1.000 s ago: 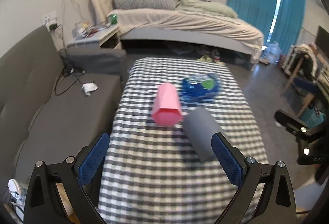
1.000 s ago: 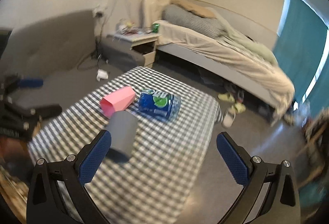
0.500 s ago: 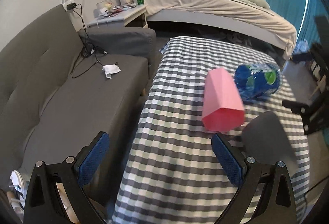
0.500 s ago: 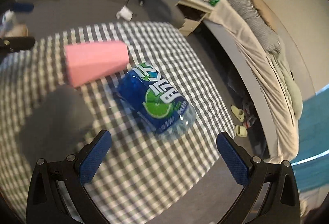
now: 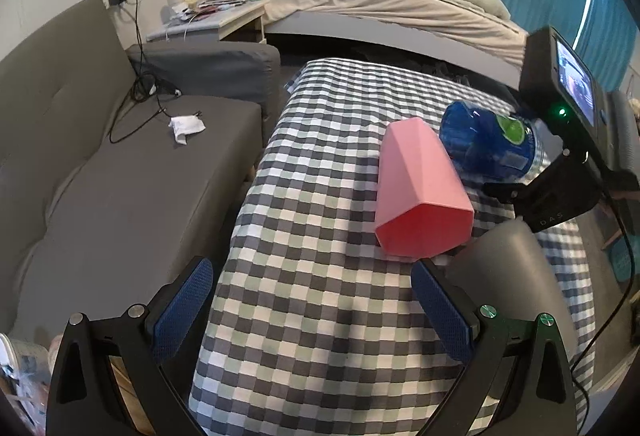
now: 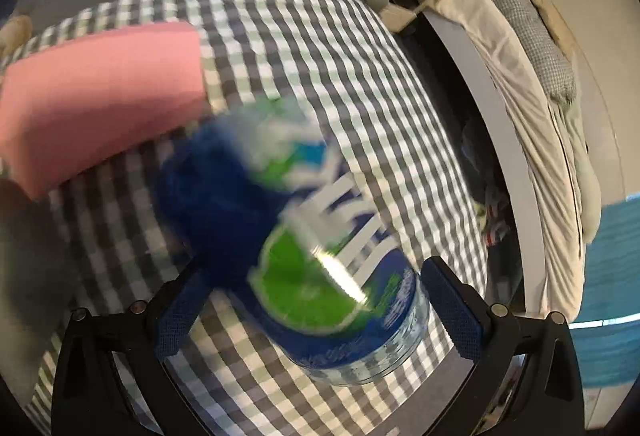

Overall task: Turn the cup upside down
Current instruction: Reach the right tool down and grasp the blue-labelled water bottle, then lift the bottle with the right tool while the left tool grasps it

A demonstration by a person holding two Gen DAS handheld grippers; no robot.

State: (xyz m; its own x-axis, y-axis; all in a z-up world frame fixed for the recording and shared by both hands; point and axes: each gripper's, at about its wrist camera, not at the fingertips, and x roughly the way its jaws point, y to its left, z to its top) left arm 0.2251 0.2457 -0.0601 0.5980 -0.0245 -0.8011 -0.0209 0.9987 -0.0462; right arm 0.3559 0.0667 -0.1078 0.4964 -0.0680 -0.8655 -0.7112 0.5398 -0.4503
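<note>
Cups: one pink [image 5: 420,195], one grey [image 5: 508,268], apparently sideways.

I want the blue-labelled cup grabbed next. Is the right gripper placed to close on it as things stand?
Probably yes. The right gripper is open, with the blue-labelled cup lying on its side between its fingers and nothing between them. The pink cup lies clear to one side.

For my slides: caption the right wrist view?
Open right gripper straddling blue-labelled clear plastic cup lying beside pink faceted cup.

Right gripper [image 6: 316,316] dropped close over blue cup [image 6: 312,260].
</note>
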